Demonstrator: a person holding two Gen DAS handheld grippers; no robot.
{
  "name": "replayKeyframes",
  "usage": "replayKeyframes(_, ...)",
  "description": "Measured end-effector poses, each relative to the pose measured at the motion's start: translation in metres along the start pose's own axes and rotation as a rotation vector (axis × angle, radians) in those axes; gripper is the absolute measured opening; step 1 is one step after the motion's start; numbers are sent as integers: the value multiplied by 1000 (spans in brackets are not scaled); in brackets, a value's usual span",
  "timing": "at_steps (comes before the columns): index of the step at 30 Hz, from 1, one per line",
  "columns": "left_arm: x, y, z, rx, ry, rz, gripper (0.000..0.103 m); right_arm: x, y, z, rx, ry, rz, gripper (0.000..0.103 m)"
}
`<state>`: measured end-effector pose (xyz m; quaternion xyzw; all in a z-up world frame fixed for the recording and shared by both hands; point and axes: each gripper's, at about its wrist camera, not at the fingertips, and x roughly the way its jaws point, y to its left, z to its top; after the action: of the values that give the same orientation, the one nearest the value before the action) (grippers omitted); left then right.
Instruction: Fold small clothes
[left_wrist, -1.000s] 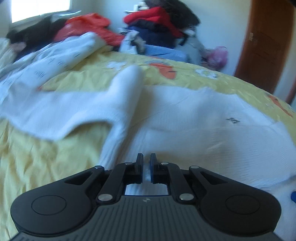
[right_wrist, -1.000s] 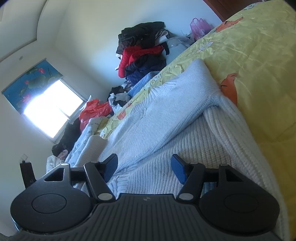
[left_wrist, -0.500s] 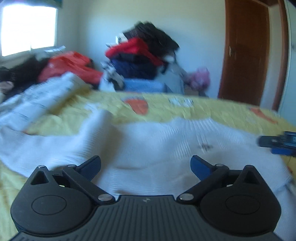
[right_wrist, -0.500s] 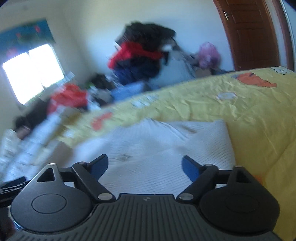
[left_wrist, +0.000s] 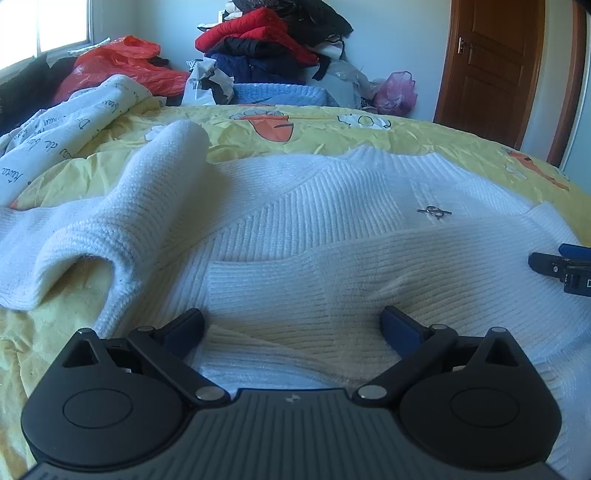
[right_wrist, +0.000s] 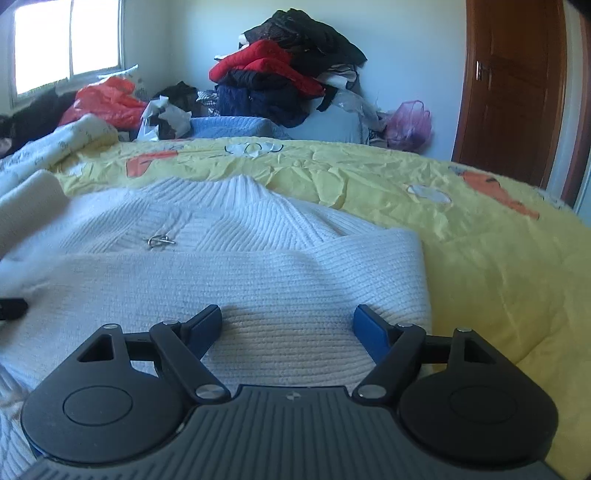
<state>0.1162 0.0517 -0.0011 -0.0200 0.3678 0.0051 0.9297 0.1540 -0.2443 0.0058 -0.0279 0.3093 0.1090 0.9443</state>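
A white ribbed knit sweater (left_wrist: 332, 206) lies flat on the yellow bedspread (left_wrist: 44, 332). Its right sleeve is folded across the body (right_wrist: 229, 273). Its left sleeve (left_wrist: 122, 221) lies loose, bunched at the left. A small metal clasp (left_wrist: 435, 211) sits on its chest, also in the right wrist view (right_wrist: 159, 240). My left gripper (left_wrist: 291, 325) is open and empty, just above the sweater's lower part. My right gripper (right_wrist: 288, 323) is open and empty over the folded sleeve; its tip shows in the left wrist view (left_wrist: 561, 266).
A white printed blanket (left_wrist: 70, 125) lies at the far left. Beyond the bed stand a clothes pile (left_wrist: 273, 40), a red plastic bag (left_wrist: 122, 66), a pink bag (left_wrist: 395, 92), a folded blue sweater (right_wrist: 229, 127) and a brown door (left_wrist: 495, 66).
My left gripper was shut a second ago and has opened, letting go of the sweater. Both grippers have levelled out and pulled back to the sweater's near edge.
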Motion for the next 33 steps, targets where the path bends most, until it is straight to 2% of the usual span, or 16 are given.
replayKeyframes(3,-21,7,1,-20,-45,-7,102,-3,-6,0,27,-7,24,80)
replayKeyframes(5,-47,25,-3,-63,-123,-16,102,-5,-8,-1,41,-15,40,82)
replayKeyframes(7,-72,57,-6,-141,-207,-43,102,-6,-8,-1,43,-18,52,84)
replayKeyframes(9,-83,98,-2,-231,-239,9,102,-5,-6,-1,36,-14,55,87)
replayKeyframes(11,-80,152,3,-363,-220,86,102,-5,-5,0,29,-12,57,88)
replayKeyframes(13,-75,214,1,-574,-194,163,102,-5,-4,-1,28,-13,56,88)
replayKeyframes(16,-73,296,-17,-906,-236,112,102,-5,-4,0,25,-14,52,88)
replayKeyframes(18,-71,330,-25,-1035,-254,99,102,-5,-3,-1,22,-13,49,88)
replayKeyframes(21,-61,356,-26,-1091,-246,70,100,-5,-3,-1,21,-13,48,88)
replayKeyframes(23,-55,362,-26,-1089,-249,37,85,-5,-3,-1,19,-13,47,88)
replayKeyframes(24,-50,365,-23,-1087,-245,3,70,-4,-2,-1,18,-13,46,88)
replayKeyframes(25,-45,367,-21,-1089,-239,-29,61,-4,-2,-1,18,-12,45,88)
replayKeyframes(26,-40,370,-17,-1087,-224,-45,62,-4,-2,-1,18,-12,46,88)
replayKeyframes(28,-28,370,-8,-1067,-191,-24,61,-4,-2,-1,18,-12,46,88)
replayKeyframes(32,-19,371,6,-1012,-180,34,61,-4,-2,0,20,-12,47,88)
replayKeyframes(33,-18,368,10,-990,-168,59,55,-4,-2,-1,21,-12,49,88)
